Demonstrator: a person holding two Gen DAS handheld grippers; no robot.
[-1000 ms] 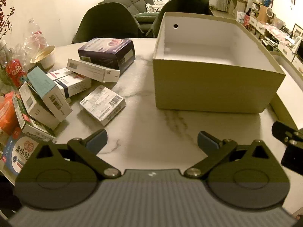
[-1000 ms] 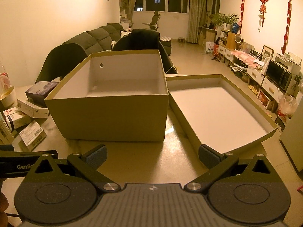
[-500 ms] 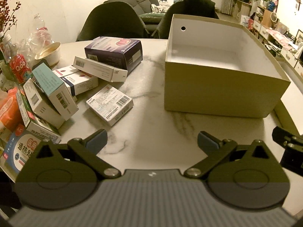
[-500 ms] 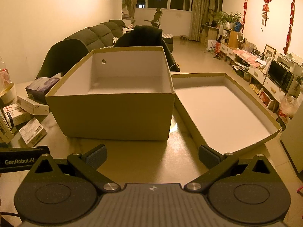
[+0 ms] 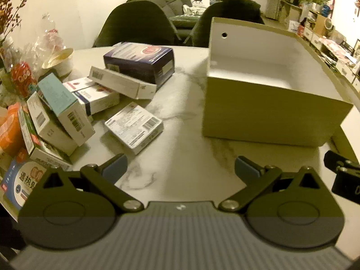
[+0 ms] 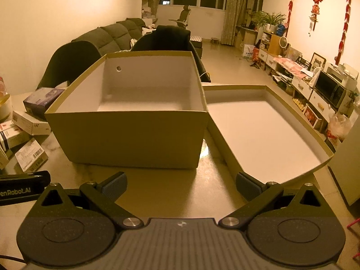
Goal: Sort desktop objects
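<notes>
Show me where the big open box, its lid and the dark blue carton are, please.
big open box point(image 6: 132, 139): right wrist view, on its front outer wall.
lid point(image 6: 261, 135): right wrist view, on its white inner floor.
dark blue carton point(image 5: 144, 66): left wrist view, on its long side face.

Dim warm yellow indoor light, soft blur, fisheye bending at edges

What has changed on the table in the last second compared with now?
The left gripper has swung left toward the pile of small boxes, so they sit nearer the centre of its view. The right gripper edged slightly closer to the big open box. Both stay open and empty; the boxes and lid haven't moved.
</notes>
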